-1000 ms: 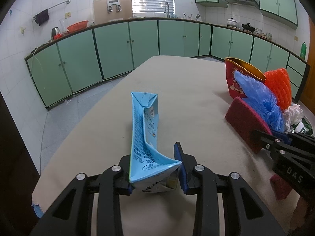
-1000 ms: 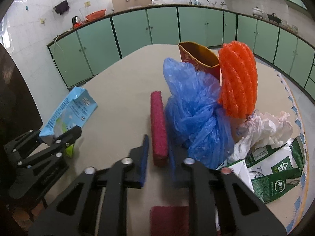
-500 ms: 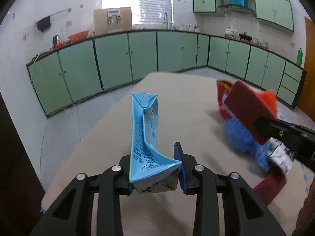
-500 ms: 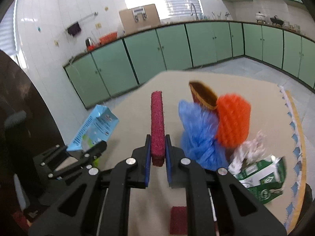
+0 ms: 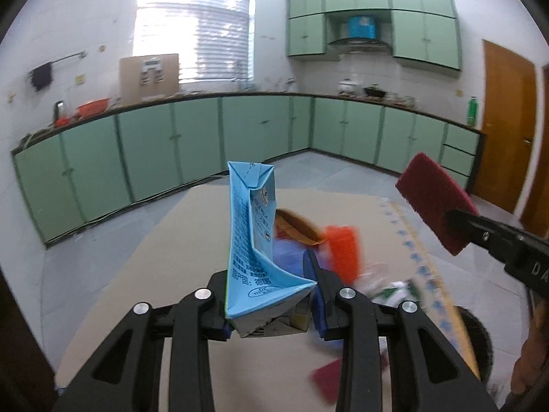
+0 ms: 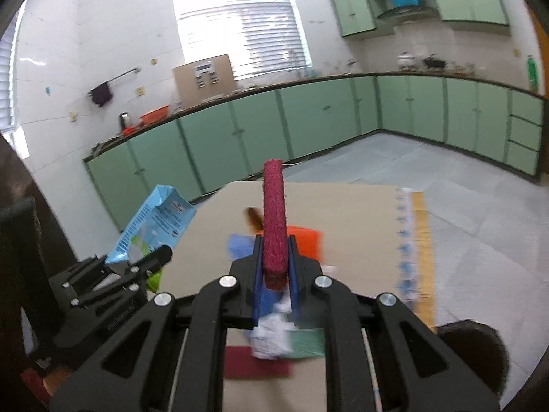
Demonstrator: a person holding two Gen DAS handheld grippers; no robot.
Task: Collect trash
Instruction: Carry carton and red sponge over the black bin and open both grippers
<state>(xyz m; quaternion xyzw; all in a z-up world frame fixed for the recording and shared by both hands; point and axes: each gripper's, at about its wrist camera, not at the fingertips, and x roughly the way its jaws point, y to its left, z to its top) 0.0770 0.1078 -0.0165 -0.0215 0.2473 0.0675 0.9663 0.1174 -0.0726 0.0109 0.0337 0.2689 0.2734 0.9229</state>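
My left gripper (image 5: 271, 304) is shut on a crushed blue milk carton (image 5: 252, 240), which stands up between its pads, lifted above the beige table (image 5: 147, 274). In the right wrist view that same carton (image 6: 154, 226) shows at the left in the left gripper (image 6: 151, 257). A dark red scouring pad (image 6: 273, 219) stands on edge in my right gripper (image 6: 273, 257), which is shut on it. From the left wrist view, the pad (image 5: 434, 202) appears raised at the right. Blurred trash lies on the table below: an orange mesh (image 5: 341, 250), blue plastic, white paper and a green carton (image 6: 305, 343).
A second dark red pad (image 6: 254, 362) lies flat on the table near me. A red and gold paper bag (image 5: 295, 230) stands behind the trash. A dark round object (image 6: 473, 353) sits low at the right past the table edge. Green cabinets line the far walls.
Both grippers have risen from the table with the carton and the red pad. The view has tilted up and the trash pile has dropped lower in both views.
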